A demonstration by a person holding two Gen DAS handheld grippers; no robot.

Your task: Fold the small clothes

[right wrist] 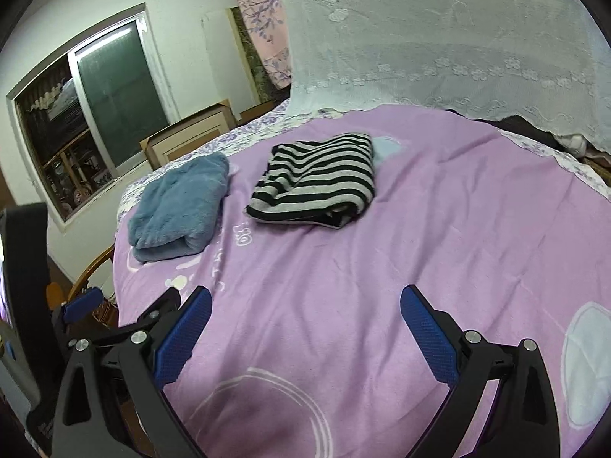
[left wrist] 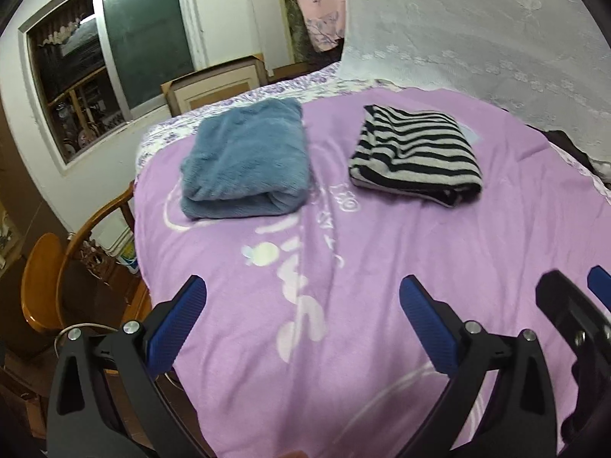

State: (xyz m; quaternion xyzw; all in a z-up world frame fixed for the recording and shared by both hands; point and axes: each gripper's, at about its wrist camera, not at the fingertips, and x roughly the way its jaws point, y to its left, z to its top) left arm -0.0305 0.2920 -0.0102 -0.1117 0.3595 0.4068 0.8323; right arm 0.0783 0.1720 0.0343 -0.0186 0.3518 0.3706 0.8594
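Observation:
A folded blue fleece garment (left wrist: 244, 160) lies on the purple blanket (left wrist: 343, 305), to the left. A folded black-and-grey striped garment (left wrist: 416, 156) lies to its right. Both also show in the right wrist view, the blue one (right wrist: 179, 210) and the striped one (right wrist: 317, 183). My left gripper (left wrist: 301, 328) is open and empty, held above the blanket's near part, well short of both garments. My right gripper (right wrist: 305, 336) is open and empty too. Part of the right gripper (left wrist: 569, 305) shows at the left wrist view's right edge.
A white lace net (left wrist: 477, 26) hangs behind the bed. A wooden chair (left wrist: 76, 267) stands at the bed's left edge. A window (left wrist: 107, 61) and a pink floral cloth (left wrist: 320, 4) are on the far wall. A dark phone-like device (right wrist: 23, 286) shows at left.

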